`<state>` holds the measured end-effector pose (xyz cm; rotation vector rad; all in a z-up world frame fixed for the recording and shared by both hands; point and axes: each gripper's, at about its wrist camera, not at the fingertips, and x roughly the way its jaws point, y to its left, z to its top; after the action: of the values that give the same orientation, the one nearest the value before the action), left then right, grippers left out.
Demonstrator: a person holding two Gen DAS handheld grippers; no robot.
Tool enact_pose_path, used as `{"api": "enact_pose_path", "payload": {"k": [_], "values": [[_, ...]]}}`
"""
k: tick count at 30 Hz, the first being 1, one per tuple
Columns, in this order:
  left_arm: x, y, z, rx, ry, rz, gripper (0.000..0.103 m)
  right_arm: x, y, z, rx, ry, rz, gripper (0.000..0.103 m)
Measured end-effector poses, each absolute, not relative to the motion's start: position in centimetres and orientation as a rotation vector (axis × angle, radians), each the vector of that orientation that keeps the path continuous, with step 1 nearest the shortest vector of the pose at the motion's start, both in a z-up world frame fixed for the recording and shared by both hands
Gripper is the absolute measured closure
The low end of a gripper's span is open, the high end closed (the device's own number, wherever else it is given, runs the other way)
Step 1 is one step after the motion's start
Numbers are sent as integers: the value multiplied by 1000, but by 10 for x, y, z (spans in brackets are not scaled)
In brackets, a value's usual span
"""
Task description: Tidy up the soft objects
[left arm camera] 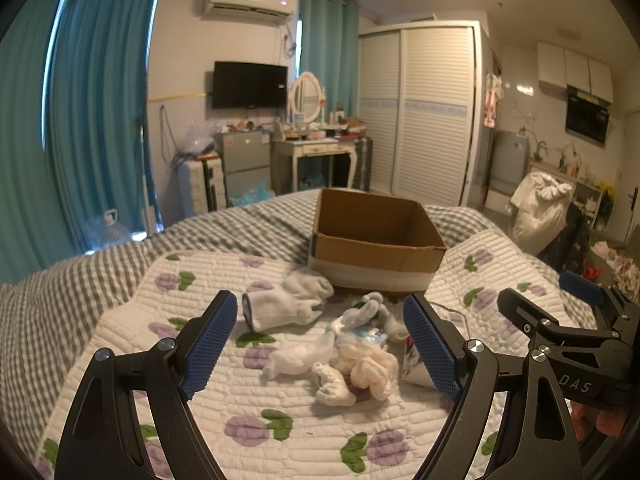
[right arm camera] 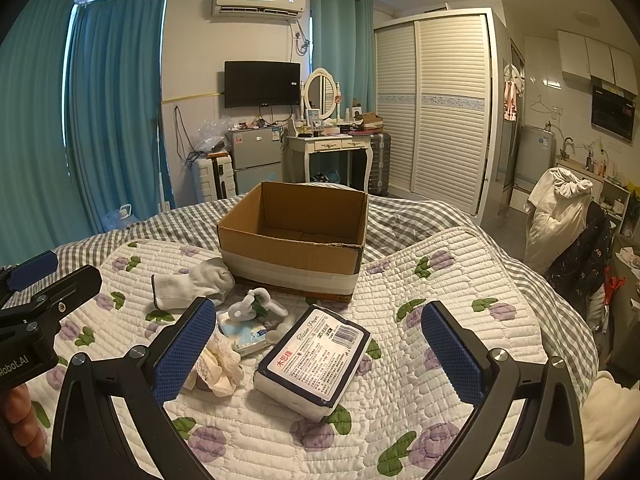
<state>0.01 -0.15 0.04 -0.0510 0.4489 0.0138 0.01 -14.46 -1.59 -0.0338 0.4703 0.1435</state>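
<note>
Right tool (right arm camera: 316,364): hanging over the quilt with its blue pads spread wide apart, gripping nothing; the tissue pack (right arm camera: 314,360) is lying flat on the quilt between the pads, not touched by either.
Left tool (left arm camera: 320,344): also standing wide open and empty, framing the small heap of soft things; it is sitting just beside the right one.
Soft things: white socks (left arm camera: 286,306) are lying nearest the box, a cream lace bundle (left arm camera: 370,366) and crumpled white cloth pieces (left arm camera: 300,358) are lying closer in, a small tissue packet (right arm camera: 246,334) and a little plush toy (right arm camera: 256,304) are lying between them.
Box (right arm camera: 296,236): standing open on the bed just beyond the heap, looking empty, so nothing seems sorted yet.
Quilt (right arm camera: 440,280): covering the bed under everything, soft and likely giving under pressure.
Doing it well: probably taking the tissue pack first, closing across its narrow width near the middle so it is not tipping; pressing lightly, since the wrap is likely slippery and the quilt may be bunching into the pads.
Risk: the lace bundle is lying just beside the right tool's left pad and may be getting snagged.
</note>
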Motion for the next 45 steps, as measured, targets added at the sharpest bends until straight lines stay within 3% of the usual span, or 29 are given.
{"api": "enact_pose_path", "payload": {"k": [19,28,36,38,40,44,45], "values": [[0,0,1,-70,446,0,17,5,-143,-22,-43,501,138,0],[25,13,-35,-100,557,49,17,49,-139,-87,11,734,125,0],[41,10,-60,-85,636,75,17,76,-127,-123,22,830,148,1],[43,8,-63,-68,646,89,17,84,-126,-135,44,863,158,12],[45,7,-64,-63,648,98,17,87,-129,-142,73,874,160,15],[42,4,-64,-45,655,108,17,79,-137,-129,87,830,175,34],[43,3,-64,-44,657,105,17,76,-142,-122,87,813,170,35]]}}
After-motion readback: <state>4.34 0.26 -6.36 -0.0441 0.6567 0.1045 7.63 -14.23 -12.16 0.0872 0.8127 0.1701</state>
